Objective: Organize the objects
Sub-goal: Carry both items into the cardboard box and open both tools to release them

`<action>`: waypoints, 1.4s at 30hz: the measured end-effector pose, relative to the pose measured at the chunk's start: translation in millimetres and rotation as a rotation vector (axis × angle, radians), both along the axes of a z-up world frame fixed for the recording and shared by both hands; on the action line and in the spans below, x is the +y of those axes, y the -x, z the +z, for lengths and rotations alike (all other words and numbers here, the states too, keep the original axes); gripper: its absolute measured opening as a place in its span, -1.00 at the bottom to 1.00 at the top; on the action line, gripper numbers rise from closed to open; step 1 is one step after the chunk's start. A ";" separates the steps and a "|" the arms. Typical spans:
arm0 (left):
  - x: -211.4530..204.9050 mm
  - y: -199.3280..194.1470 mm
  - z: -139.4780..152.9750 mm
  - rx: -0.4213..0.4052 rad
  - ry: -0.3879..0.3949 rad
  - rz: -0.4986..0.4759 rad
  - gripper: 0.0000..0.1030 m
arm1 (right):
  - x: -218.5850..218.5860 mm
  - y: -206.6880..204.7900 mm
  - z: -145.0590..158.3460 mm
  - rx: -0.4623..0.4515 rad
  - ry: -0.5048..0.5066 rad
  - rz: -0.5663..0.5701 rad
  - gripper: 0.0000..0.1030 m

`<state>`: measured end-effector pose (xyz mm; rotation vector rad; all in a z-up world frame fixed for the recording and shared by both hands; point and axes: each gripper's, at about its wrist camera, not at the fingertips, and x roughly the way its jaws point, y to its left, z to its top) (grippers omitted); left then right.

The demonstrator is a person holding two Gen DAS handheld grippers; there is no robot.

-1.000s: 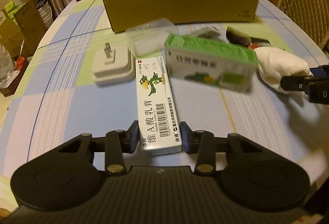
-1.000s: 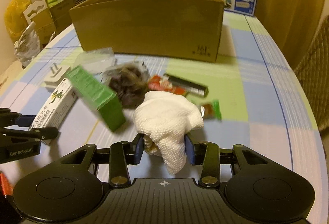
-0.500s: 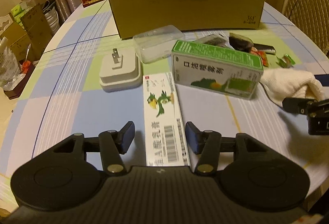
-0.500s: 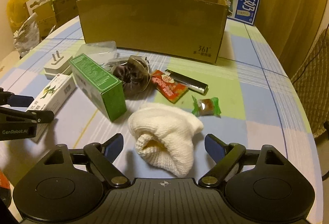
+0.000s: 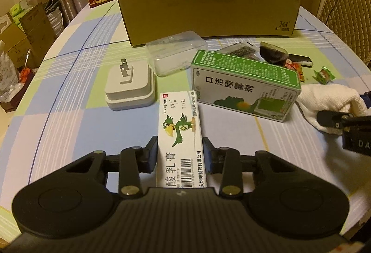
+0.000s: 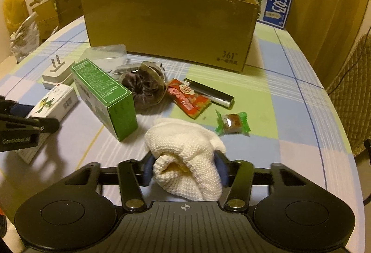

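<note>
My left gripper point(image 5: 180, 153) is shut on a long white ointment box point(image 5: 179, 123) with a green bird on it, low over the checked tablecloth. The right gripper point(image 6: 185, 168) is shut on a bunched white knitted cloth point(image 6: 185, 144) near the table's front. An open brown cardboard box point(image 5: 208, 2) stands at the back of the table. In front of it lies a green spray box point(image 5: 245, 88), between the two grippers. In the right wrist view the ointment box point(image 6: 53, 102) sits at far left.
A white plug adapter point(image 5: 129, 88) and a clear plastic case point(image 5: 176, 53) lie left of the green box. A dark scrunchie in a bag point(image 6: 143, 88), a red snack packet point(image 6: 187, 97), a black bar point(image 6: 208, 91) and a green candy point(image 6: 233, 123) lie right. A chair point(image 6: 352, 90) flanks the table.
Both grippers were shut a second ago, stood open half a second ago, and have shut again: the left on the ointment box, the right on the white cloth.
</note>
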<state>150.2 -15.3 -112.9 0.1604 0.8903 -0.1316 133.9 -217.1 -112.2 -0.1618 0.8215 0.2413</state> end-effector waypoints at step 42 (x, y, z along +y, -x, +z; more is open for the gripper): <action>-7.7 52.7 115.4 -0.148 0.044 -0.038 -0.36 | 10.1 52.6 110.5 -0.076 -0.146 -0.022 -0.25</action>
